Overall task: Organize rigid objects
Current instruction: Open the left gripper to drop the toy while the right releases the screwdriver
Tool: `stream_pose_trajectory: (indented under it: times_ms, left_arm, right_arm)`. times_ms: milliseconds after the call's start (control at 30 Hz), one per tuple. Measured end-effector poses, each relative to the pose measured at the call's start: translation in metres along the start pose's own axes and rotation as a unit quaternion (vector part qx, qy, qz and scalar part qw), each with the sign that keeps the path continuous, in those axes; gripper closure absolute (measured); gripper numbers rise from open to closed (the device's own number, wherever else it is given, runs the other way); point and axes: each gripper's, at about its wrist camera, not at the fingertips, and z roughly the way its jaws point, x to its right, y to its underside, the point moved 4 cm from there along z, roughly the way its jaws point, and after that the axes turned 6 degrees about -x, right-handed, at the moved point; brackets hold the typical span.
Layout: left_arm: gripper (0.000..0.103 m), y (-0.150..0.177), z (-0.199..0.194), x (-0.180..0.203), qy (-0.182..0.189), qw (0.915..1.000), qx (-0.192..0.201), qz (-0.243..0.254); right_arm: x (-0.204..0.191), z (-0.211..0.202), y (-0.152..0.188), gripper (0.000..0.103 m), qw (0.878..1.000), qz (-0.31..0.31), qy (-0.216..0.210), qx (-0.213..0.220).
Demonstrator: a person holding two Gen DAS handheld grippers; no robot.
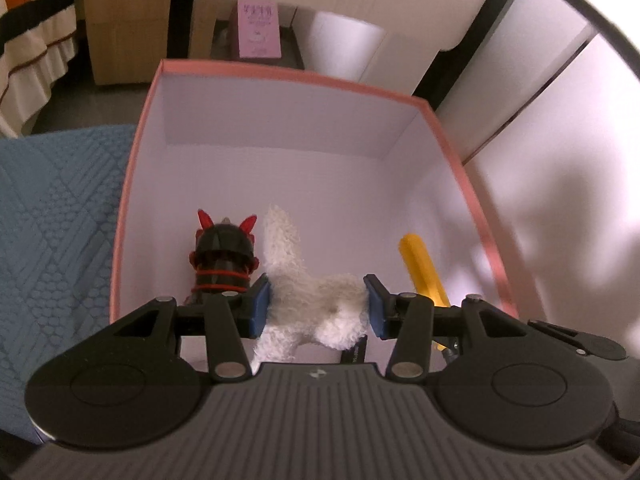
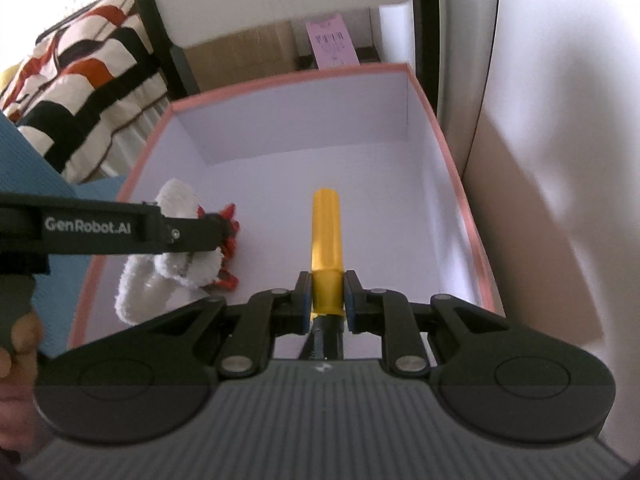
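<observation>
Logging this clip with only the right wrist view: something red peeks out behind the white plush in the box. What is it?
Observer: A black toy figure with red horns and red bands, upright beside the white plush in the pink-rimmed box.
Operator: Is the left hand-held gripper really clamping the plush?
Observer: Yes. The left hand-held gripper has its blue pads pressed into the plush's body from both sides.

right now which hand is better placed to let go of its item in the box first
Right, probably. The right gripper holds the yellow tool over bare floor of the pink box; the left gripper's white plush toy crowds the black-and-red figure.
</observation>
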Motion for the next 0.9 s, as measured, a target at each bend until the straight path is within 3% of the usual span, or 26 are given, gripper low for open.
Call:
stream_pose_trajectory:
  times_ms: [467, 667, 733, 900]
  left_arm:
    - [0.049, 0.004, 0.024, -0.011, -0.006, 0.9999, -0.011, 0.004]
    - [0.046, 0.000, 0.017, -0.009, -0.002, 0.9999, -0.009, 0.010]
    - [0.040, -0.002, 0.009, -0.008, -0.001, 0.9999, 0.002, 0.015]
    - [0.040, -0.004, -0.024, -0.008, 0.006, 0.9994, 0.029, 0.021]
  right_arm:
    - [0.024, 0.047, 0.009, 0.083, 0.998, 0.030, 0.007, -0.056]
    - [0.026, 0.040, 0.007, 0.082, 0.998, 0.038, 0.003, -0.051]
    - [0.024, 0.035, 0.006, 0.082, 0.998, 0.037, 0.003, -0.050]
    - [0.017, 0.014, -0.001, 0.082, 0.999, 0.043, -0.003, -0.028]
